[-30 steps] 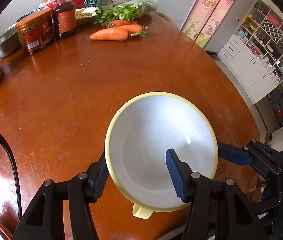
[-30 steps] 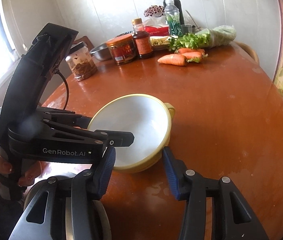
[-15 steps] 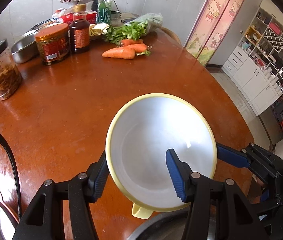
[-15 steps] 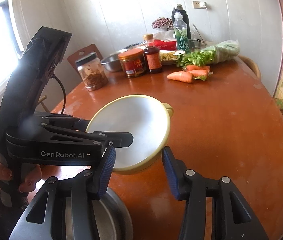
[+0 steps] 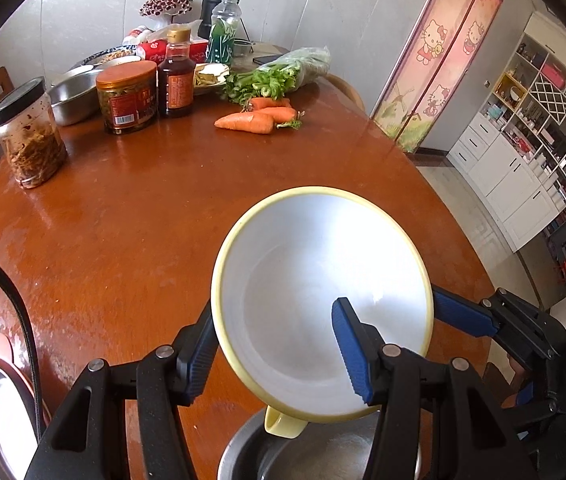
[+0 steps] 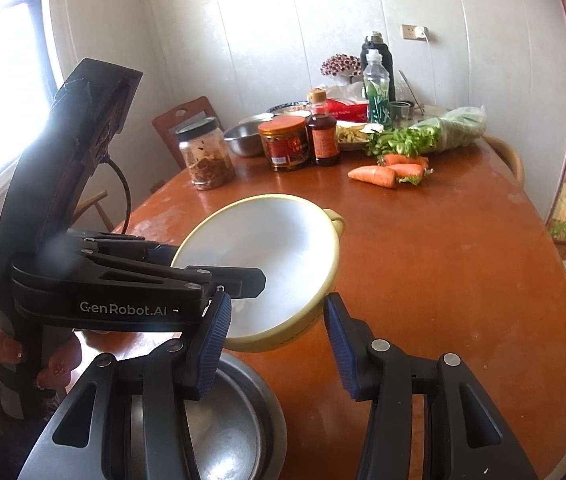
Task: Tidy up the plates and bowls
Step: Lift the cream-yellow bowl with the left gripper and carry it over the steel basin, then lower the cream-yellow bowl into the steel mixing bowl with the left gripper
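I have the yellow-rimmed bowl up off the counter, tilted so its white inside faces the left camera. The left gripper is clamped on it: one blue pad lies against the outside of the wall, and the other sits inside the bowl. The bowl's small handle points down toward me.

Directly beneath the bowl, at my near edge of the counter, sits a steel bowl.

The right gripper has its jaws set either side of the bowl's near edge, with the pads close against the rim. I cannot tell whether they actually press on it.

Farther back on the counter are carrots, a red-lidded jar and a sauce bottle, all well apart from the bowl.
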The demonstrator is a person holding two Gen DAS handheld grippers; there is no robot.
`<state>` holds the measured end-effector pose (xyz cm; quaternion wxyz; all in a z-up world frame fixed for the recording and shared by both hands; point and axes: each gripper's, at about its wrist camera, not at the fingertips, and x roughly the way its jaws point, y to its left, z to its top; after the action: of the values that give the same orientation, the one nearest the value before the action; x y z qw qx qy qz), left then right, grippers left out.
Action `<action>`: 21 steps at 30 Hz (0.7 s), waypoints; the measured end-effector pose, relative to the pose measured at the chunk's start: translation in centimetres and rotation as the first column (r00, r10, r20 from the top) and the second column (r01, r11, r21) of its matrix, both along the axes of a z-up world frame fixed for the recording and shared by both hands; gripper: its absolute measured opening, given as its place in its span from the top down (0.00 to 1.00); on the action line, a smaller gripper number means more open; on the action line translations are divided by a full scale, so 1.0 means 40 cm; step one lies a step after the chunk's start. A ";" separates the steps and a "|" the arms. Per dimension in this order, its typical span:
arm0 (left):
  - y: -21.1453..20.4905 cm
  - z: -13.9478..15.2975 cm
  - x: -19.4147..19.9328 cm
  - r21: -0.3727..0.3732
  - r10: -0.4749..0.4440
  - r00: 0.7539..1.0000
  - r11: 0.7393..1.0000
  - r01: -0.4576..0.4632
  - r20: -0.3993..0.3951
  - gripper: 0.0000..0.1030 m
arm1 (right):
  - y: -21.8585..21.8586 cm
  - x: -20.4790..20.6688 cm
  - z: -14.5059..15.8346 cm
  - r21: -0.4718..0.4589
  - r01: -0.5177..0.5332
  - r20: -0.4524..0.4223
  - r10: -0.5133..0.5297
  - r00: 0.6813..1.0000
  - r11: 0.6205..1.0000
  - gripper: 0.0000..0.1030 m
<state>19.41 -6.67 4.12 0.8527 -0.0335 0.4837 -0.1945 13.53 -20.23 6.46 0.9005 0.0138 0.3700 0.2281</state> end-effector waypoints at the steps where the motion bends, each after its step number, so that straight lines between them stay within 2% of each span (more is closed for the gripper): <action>1: 0.000 0.003 -0.006 -0.003 0.004 1.000 1.000 -0.004 0.003 0.46 | 0.000 -0.003 0.002 -0.001 -0.002 0.002 0.002 1.000 1.000 0.51; 21: -0.020 0.020 -0.115 -0.023 0.026 0.998 0.999 -0.025 0.050 0.46 | -0.023 -0.102 0.025 -0.014 -0.034 0.053 0.035 0.998 0.999 0.51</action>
<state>14.83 -7.49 4.91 0.8665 -0.0443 0.4596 -0.1896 9.46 -21.15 7.46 0.9060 -0.0048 0.3475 0.2414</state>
